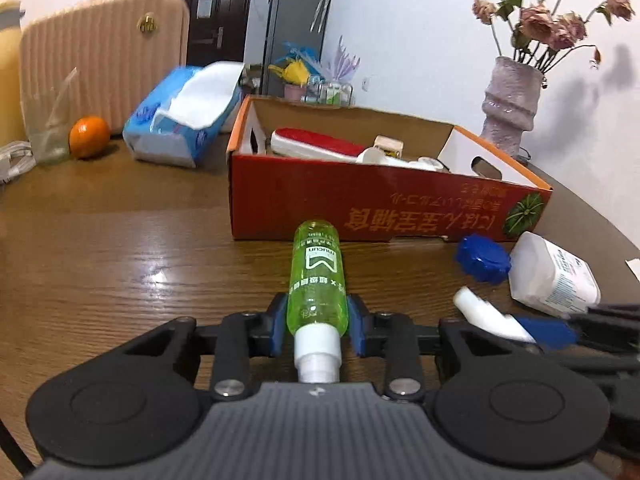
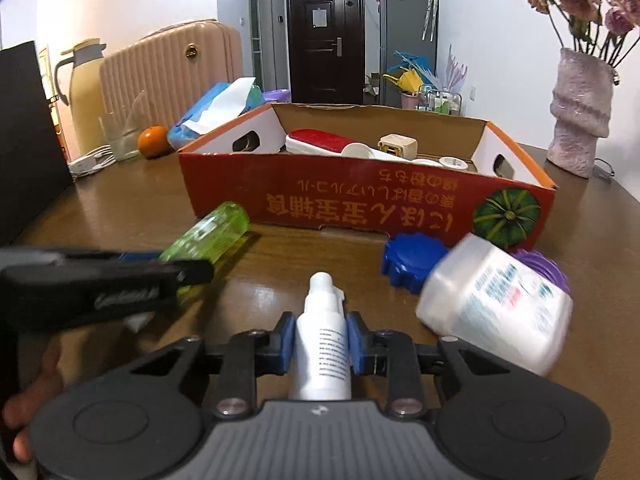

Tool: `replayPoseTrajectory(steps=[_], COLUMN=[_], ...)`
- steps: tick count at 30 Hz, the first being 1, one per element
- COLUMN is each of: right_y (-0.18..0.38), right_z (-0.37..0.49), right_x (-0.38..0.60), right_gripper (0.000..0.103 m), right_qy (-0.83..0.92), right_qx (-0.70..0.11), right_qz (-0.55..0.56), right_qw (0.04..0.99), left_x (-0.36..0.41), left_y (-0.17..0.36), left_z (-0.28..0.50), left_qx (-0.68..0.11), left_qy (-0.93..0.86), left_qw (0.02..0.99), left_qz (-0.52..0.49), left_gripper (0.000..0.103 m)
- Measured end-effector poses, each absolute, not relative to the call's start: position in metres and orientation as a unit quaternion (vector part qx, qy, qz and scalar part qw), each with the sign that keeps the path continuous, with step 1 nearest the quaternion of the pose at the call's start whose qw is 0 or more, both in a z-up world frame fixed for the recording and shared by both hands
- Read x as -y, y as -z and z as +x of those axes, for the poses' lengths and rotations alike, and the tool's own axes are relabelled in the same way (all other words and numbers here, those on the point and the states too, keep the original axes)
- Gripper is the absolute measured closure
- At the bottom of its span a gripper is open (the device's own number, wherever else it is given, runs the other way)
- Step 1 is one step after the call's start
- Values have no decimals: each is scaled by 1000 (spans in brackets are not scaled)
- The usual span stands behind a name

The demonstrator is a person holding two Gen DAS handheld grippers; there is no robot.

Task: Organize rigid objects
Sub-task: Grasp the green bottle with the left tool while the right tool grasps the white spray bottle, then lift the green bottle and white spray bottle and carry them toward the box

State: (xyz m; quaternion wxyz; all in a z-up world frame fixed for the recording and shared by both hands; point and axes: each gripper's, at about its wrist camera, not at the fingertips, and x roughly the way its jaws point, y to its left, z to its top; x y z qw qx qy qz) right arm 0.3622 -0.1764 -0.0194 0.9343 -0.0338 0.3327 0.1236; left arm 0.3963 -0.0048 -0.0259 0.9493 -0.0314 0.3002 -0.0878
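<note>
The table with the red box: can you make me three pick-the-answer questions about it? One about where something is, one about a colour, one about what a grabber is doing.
1. Where is the orange?
A. in the red box
B. on the table, left of the red box
C. in the vase

2. What colour is the bottle in the left gripper?
A. green
B. purple
C. black

3. What is the right gripper doing?
A. hanging open
B. squeezing the orange
C. gripping a white spray bottle

Answers: B, it sits beside the tissues; A, see-through green; C, blue pads press its sides.
</note>
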Motion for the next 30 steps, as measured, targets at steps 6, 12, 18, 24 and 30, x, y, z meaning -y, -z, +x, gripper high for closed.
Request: replayPoseTrajectory(steps=[6, 12, 18, 24, 30], right_y=[0, -17, -30, -49, -80], right_z=[317, 283, 251, 235, 250], right_x=[188, 197, 199, 209, 227], right_gripper=[76, 76, 76, 76, 76], right_qy=[-123, -121, -130, -134, -133], right_qx=[-308, -283, -261, -238, -203], right_qz=[-45, -41, -34, -32, -34], right_qw=[942, 951, 956, 961, 970], left_x=[11, 6, -5, -6, -4], left_y=[11, -6, -29, -50, -76], left_z=[340, 283, 250, 240, 267], left_qx=[-270, -246, -221, -202, -177], left_qy=[84, 76, 63, 64, 77], left_qw=[958, 965, 972, 975, 979], left_qz=[-46, -53, -56, -66, -59], left_gripper=[72, 72, 72, 72, 72])
